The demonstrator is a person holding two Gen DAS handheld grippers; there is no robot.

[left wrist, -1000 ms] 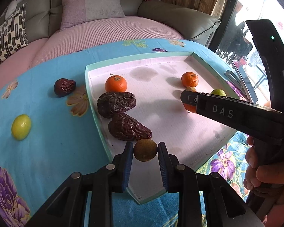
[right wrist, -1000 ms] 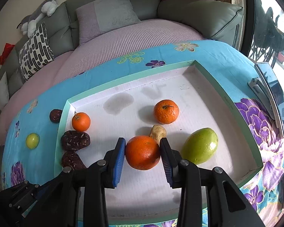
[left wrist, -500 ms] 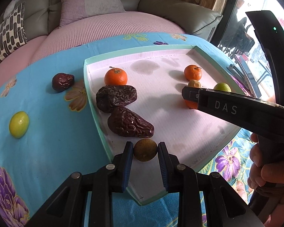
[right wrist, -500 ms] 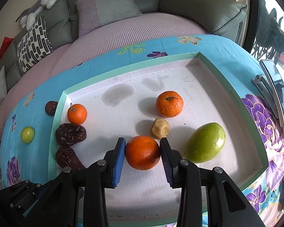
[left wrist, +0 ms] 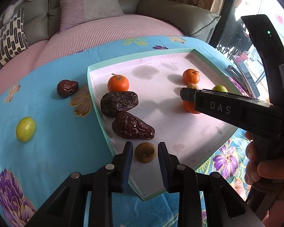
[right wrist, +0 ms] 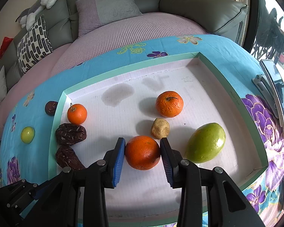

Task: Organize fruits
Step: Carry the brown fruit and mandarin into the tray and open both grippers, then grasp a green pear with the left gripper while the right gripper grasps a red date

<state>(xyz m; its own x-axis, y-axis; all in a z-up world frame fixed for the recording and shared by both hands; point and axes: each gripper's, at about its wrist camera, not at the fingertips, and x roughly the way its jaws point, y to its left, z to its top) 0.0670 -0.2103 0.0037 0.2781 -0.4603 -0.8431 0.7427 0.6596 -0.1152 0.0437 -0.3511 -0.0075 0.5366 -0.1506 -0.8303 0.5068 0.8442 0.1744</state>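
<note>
Blue floral cloth covers the surface; sofa behind it.

Tray, white floor with mint rim, lies on the cloth and holds most of the fruit.

Left hand-held gripper: low over the tray's near corner. Small brown-green round fruit sits on the tray floor between the blue pads. A sliver of gap shows on each side; pads do not press it. Released, though the jaws stand only a little wider than the fruit.

Right hand-held gripper: over the tray's middle, clenched on the large orange, both pads touching its sides. Whether the orange rests on the tray floor cannot be told.

Green mango: just right of the right gripper, on the tray.

Two dark wrinkled dates: touching each other along the tray's left wall, just beyond the left gripper.

Two small mandarins: one by the left wall, one mid-tray.

Tan lumpy fruit: just beyond the held orange.

Off the tray, on the cloth to its left: small dark date, yellow-green round fruit.
</note>
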